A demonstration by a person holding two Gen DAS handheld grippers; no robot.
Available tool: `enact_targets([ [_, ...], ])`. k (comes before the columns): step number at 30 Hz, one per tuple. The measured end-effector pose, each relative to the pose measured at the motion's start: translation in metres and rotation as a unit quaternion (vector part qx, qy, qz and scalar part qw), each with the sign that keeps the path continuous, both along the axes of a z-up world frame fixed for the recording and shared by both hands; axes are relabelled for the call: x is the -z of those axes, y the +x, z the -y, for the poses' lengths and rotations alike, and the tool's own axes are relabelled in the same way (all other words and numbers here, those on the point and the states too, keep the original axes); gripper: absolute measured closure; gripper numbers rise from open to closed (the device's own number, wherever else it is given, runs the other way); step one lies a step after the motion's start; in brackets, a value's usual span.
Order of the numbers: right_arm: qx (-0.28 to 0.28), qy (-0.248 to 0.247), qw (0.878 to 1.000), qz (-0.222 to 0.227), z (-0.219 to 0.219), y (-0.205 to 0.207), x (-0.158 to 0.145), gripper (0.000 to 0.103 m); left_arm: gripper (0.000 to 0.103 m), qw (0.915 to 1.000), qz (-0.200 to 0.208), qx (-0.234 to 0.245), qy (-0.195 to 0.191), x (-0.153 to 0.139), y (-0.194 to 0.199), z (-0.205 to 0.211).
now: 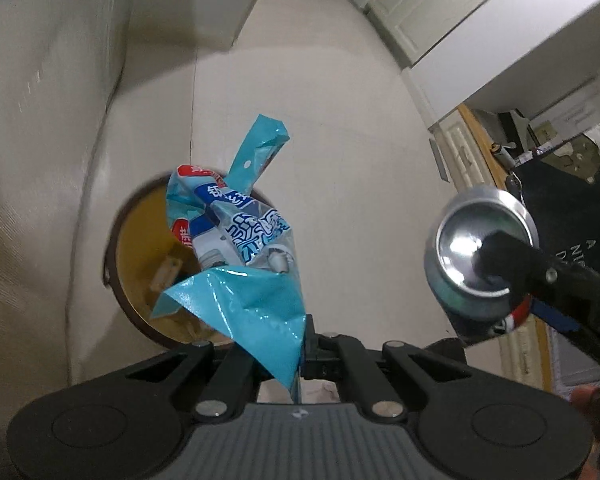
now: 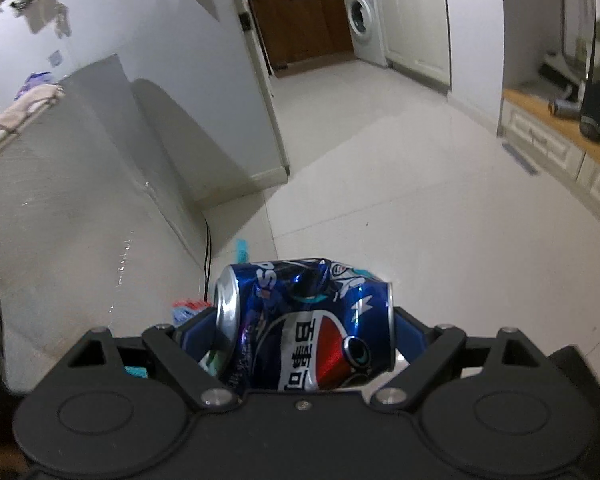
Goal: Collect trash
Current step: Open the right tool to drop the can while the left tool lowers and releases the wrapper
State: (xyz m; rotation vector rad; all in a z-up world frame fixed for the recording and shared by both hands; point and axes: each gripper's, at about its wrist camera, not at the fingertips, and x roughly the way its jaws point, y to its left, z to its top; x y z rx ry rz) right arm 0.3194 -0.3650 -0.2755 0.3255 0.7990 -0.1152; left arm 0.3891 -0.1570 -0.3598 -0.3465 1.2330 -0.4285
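Note:
My left gripper (image 1: 296, 354) is shut on a crumpled light-blue plastic wrapper (image 1: 240, 248) and holds it over the open mouth of a round bin (image 1: 136, 256) with a brown rim and yellow inside. My right gripper (image 2: 306, 320) is shut on a dented blue Pepsi can (image 2: 304, 324) lying sideways between the blue pads. In the left wrist view the can (image 1: 476, 256) shows end-on at the right, level with the wrapper and clear of the bin. A bit of the wrapper (image 2: 188, 306) shows left of the can in the right wrist view.
A pale sofa side (image 1: 40, 160) stands just left of the bin. White tiled floor (image 2: 400, 200) stretches ahead. A low cabinet with a wooden top (image 2: 560, 136) runs along the right. A black cord (image 2: 207, 256) hangs by the sofa. A dark mat (image 1: 580, 232) lies at right.

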Motion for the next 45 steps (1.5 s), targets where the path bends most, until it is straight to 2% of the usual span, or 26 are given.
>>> enact_targets([
  [3, 0.01, 0.02, 1.0, -0.013, -0.003, 0.019, 0.024, 0.013, 0.103, 0.9987, -0.04, -0.017, -0.028, 0.031, 0.015, -0.002],
  [6, 0.014, 0.034, 0.999, -0.024, -0.003, 0.033, 0.049, 0.013, 0.103, 0.994, -0.073, -0.033, -0.074, 0.06, 0.027, -0.008],
  [8, 0.02, 0.045, 0.998, -0.034, 0.002, 0.038, 0.066, 0.013, 0.103, 0.9889, -0.091, -0.042, -0.109, 0.079, 0.034, -0.011],
  [11, 0.036, 0.06, 0.996, -0.05, 0.009, 0.048, 0.086, 0.013, 0.103, 0.9812, -0.117, -0.057, -0.143, 0.106, 0.04, -0.013],
  [15, 0.035, 0.061, 0.996, -0.053, 0.012, 0.065, 0.098, 0.013, 0.103, 0.9652, -0.17, -0.053, -0.192, 0.147, 0.052, -0.004],
  [20, 0.021, 0.06, 0.997, -0.054, 0.009, 0.085, 0.106, 0.013, 0.102, 0.9527, -0.211, -0.052, -0.212, 0.186, 0.069, 0.005],
  [22, 0.016, 0.057, 0.997, -0.055, 0.008, 0.093, 0.109, 0.013, 0.102, 0.9491, -0.229, -0.058, -0.208, 0.202, 0.078, 0.007],
  [24, 0.012, 0.058, 0.997, -0.053, 0.008, 0.098, 0.109, 0.013, 0.102, 0.9491, -0.242, -0.058, -0.193, 0.217, 0.087, 0.012],
  [27, 0.007, 0.064, 0.997, -0.049, 0.011, 0.105, 0.111, 0.013, 0.102, 0.9556, -0.252, -0.039, -0.148, 0.233, 0.098, 0.018],
  [28, 0.005, 0.065, 0.997, -0.05, 0.011, 0.106, 0.112, 0.013, 0.101, 0.9599, -0.249, -0.03, -0.124, 0.235, 0.1, 0.02],
  [29, 0.001, 0.065, 0.997, -0.051, 0.011, 0.108, 0.113, 0.013, 0.092, 0.9667, -0.24, -0.017, -0.087, 0.234, 0.103, 0.023],
  [31, -0.004, 0.063, 0.996, -0.057, 0.012, 0.113, 0.116, 0.013, 0.087, 0.9771, -0.21, 0.021, -0.025, 0.228, 0.104, 0.028],
  [35, -0.012, 0.071, 0.995, -0.07, 0.009, 0.123, 0.124, 0.013, 0.088, 0.9808, -0.178, 0.047, 0.063, 0.218, 0.103, 0.022],
  [37, -0.016, 0.078, 0.994, -0.082, 0.007, 0.128, 0.13, 0.013, 0.091, 0.9804, -0.147, 0.067, 0.113, 0.211, 0.103, 0.021],
  [41, -0.04, 0.067, 0.992, -0.098, -0.006, 0.133, 0.139, 0.013, 0.091, 0.9653, -0.062, 0.118, 0.225, 0.195, 0.101, 0.029],
  [43, -0.047, 0.062, 0.991, -0.108, -0.009, 0.134, 0.142, 0.013, 0.092, 0.96, -0.04, 0.121, 0.249, 0.19, 0.101, 0.029],
  [45, -0.05, 0.059, 0.99, -0.115, -0.011, 0.135, 0.145, 0.013, 0.094, 0.9601, -0.026, 0.104, 0.258, 0.187, 0.102, 0.025],
])
